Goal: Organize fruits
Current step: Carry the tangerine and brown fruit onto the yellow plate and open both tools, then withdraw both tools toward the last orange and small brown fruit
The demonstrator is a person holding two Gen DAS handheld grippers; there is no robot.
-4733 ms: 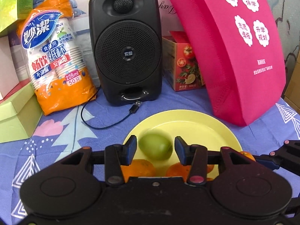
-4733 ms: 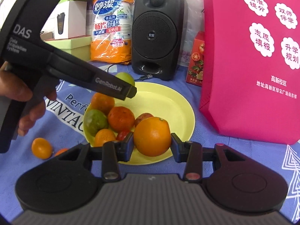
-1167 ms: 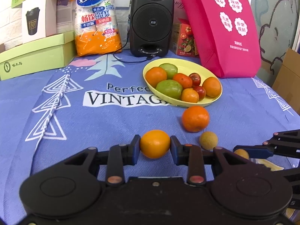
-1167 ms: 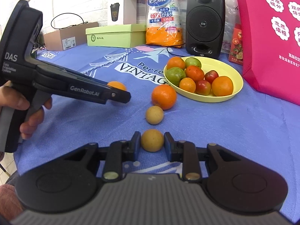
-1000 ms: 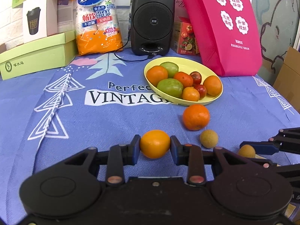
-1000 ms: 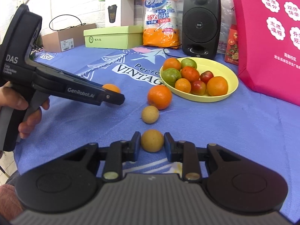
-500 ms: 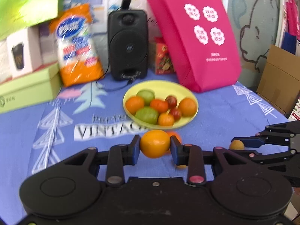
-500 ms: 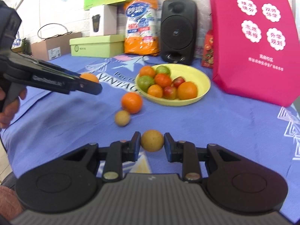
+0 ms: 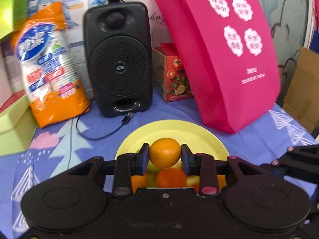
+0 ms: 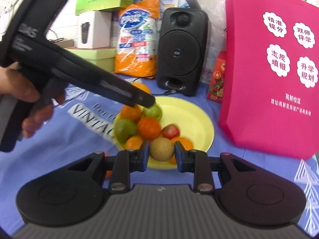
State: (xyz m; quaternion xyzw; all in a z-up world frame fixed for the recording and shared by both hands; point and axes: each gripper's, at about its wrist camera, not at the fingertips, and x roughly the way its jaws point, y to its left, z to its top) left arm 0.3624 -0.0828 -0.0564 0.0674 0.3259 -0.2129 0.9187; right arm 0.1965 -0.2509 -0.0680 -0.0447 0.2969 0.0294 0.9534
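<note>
My left gripper (image 9: 165, 153) is shut on an orange (image 9: 165, 152) and holds it above the yellow plate (image 9: 179, 129); the left gripper also shows in the right wrist view (image 10: 145, 99), reaching over the plate's far left side. My right gripper (image 10: 161, 149) is shut on a small tan round fruit (image 10: 161, 149) at the near edge of the yellow plate (image 10: 191, 115). The plate holds several oranges, green fruits (image 10: 125, 128) and a red one (image 10: 170, 131). The right gripper's arm shows at the right edge of the left wrist view (image 9: 299, 159).
A black speaker (image 9: 118, 63) with a cable, an orange bag of paper cups (image 9: 49, 69), a small red box (image 9: 173, 75) and a pink bag (image 9: 229, 49) stand behind the plate. Green boxes (image 9: 12, 123) lie at left. An orange fruit (image 10: 106, 174) lies on the blue cloth.
Both grippers have moved forward from the near table to the plate, each carrying its fruit. The left gripper now hangs over the plate; the right is at its near rim.
</note>
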